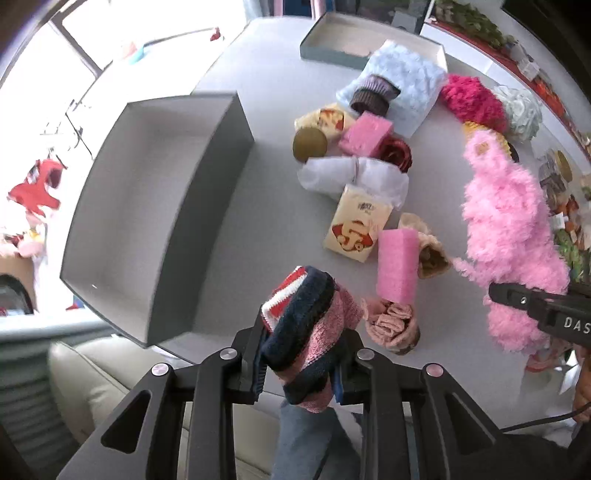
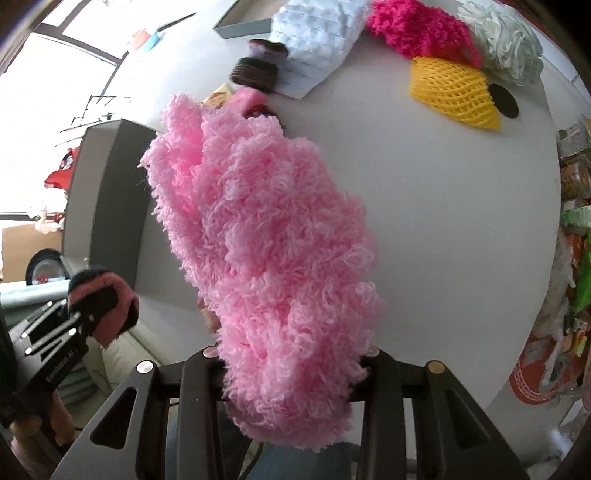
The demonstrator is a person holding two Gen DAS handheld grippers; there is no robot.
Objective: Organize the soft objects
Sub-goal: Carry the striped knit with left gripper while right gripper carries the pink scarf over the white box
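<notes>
Clearly both tongs are pinching something soft. The left tongs [image 1: 301, 363] are pressed onto a striped knit sock bundle [image 1: 306, 332] in navy, pink, red and white, which bulges up between the two fingers and hangs clear of the surface [image 1: 266, 206], over its near edge. The right tongs [image 2: 290, 373] are clamped on a fluffy pink cloth [image 2: 266, 258]; its long shaggy body rises from between the fingers and hides most of them, and it too hangs free above the surface.

A deep grey box [image 1: 155, 206] stands open at the surface's left edge, just beside the sock bundle held in the left tongs. Toward the middle lie two pink sponges [image 1: 397, 267], a yellow tissue pack [image 1: 356, 229], a white folded cloth [image 1: 351, 177], a rolled pink sock [image 1: 393, 325] near the front edge, and a brown knit roll [image 1: 371, 98] on a pale blue quilted cloth [image 1: 406, 85]. At the far right side sit a magenta fuzzy cloth [image 2: 421, 31], a yellow foam net [image 2: 452, 92] and a pale bath pouf [image 2: 506, 40]. A shallow box lid [image 1: 332, 40] rests at the far edge. Bright windows fill the room behind; a pale sofa cushion [image 1: 88, 376] shows below the near edge.
</notes>
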